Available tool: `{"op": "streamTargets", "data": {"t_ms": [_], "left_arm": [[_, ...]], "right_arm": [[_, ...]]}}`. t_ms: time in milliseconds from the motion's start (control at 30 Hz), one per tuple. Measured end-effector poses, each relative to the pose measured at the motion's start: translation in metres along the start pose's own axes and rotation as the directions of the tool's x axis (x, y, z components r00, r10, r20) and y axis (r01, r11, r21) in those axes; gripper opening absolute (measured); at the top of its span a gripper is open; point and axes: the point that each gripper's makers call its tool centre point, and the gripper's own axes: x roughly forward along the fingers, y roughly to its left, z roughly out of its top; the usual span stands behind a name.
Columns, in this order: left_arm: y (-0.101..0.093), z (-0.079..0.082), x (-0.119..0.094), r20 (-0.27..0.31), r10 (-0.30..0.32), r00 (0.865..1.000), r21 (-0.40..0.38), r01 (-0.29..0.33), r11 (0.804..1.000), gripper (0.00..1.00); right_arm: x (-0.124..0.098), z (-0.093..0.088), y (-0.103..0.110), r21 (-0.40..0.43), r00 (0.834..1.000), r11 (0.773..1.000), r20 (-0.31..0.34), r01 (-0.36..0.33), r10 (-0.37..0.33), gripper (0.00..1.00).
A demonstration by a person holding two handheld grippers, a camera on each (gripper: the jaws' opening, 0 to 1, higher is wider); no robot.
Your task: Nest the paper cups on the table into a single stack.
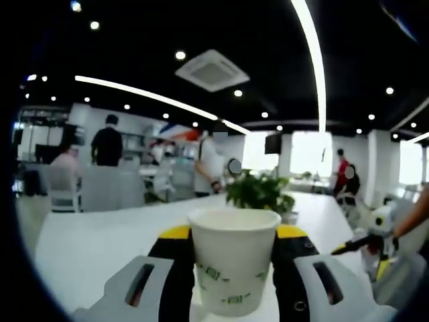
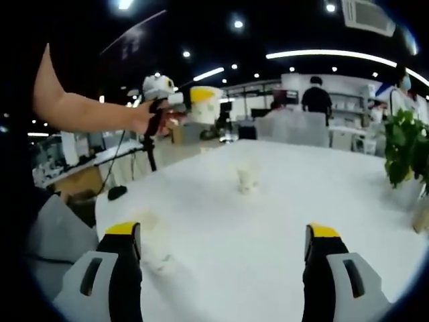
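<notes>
White surface (image 2: 281,221), broad and mostly bare. Potted plant (image 1: 260,191) stands behind the paper cup (image 1: 234,258), people and chairs farther back. Left claw (image 1: 234,268) clenched on that upright cup, lifted, interior unseen. Right claw (image 2: 224,261) released, jaws wide; a second cup (image 2: 247,180) sits ahead mid-surface.

Each gripper is built with two black jaws tipped in yellow, set in pale grey housings pierced by an oblong slot: the left gripper (image 1: 234,268), the right gripper (image 2: 223,258). A bare forearm (image 2: 80,107) is seen unsleeved.
</notes>
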Motion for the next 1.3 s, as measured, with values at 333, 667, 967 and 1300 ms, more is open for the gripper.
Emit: {"op": "streamTargets", "data": {"t_ms": [333, 667, 967, 1300], "left_arm": [[-0.019, 0.001, 0.005, -0.002, -0.033, 0.999, 0.011, 0.033, 0.999, 0.43], [-0.053, 0.008, 0.002, 0.014, -0.051, 0.999, 0.054, 0.050, 0.997, 0.43], [-0.080, 0.009, -0.004, 0.010, -0.081, 0.997, 0.082, 0.080, 0.993, 0.43], [-0.103, 0.017, -0.011, 0.059, -0.092, 0.994, 0.068, 0.088, 0.994, 0.42]], "right_arm": [[-0.008, 0.010, 0.000, 0.027, 1.000, 1.000, 0.030, 0.005, -0.006, 1.00], [-0.019, 0.011, 0.008, 0.002, 0.999, 1.000, 0.040, -0.005, 0.005, 1.00], [-0.028, 0.013, 0.013, -0.002, 0.998, 1.000, 0.063, -0.004, 0.004, 1.00], [-0.034, 0.018, 0.013, -0.001, 0.997, 1.000, 0.083, 0.003, -0.002, 1.00]]}}
